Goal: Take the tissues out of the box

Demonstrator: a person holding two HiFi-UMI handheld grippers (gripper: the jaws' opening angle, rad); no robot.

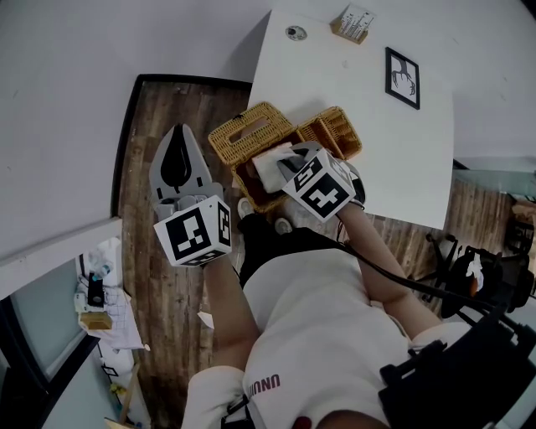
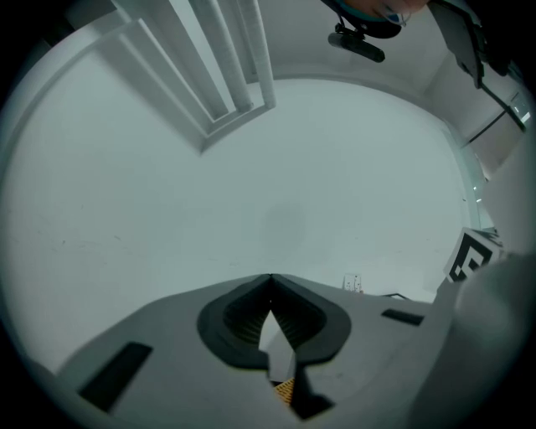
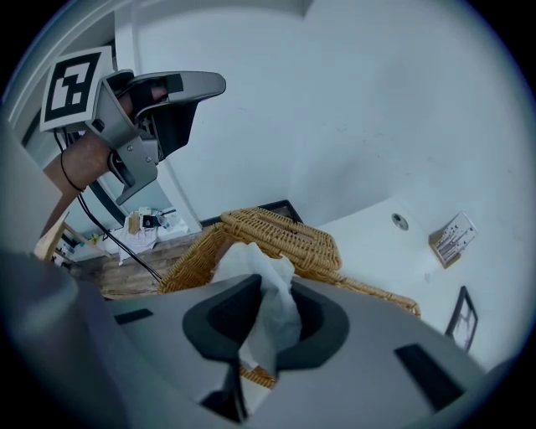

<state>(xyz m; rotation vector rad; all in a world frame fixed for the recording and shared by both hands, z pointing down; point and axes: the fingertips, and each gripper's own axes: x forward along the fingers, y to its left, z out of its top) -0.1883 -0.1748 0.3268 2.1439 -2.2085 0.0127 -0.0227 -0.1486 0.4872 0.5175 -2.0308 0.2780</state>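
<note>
A woven wicker tissue box (image 1: 237,138) stands open at the near edge of the white table (image 1: 385,159), its slotted lid (image 3: 285,228) tipped up. My right gripper (image 1: 283,167) is just above the box, shut on a white tissue (image 3: 270,302) that bunches between its jaws and trails down toward the box. The tissue (image 1: 270,162) shows as a white wad over the box opening. My left gripper (image 1: 177,134) is held up left of the box, over the wooden floor, shut with nothing in it (image 2: 270,281). It also appears raised in the right gripper view (image 3: 167,92).
On the table's far side are a black picture frame (image 1: 402,77), a small card holder (image 1: 353,23) and a round cable grommet (image 1: 295,33). Papers and clutter (image 1: 96,293) lie on the floor at the left. A dark chair (image 1: 469,276) stands at the right.
</note>
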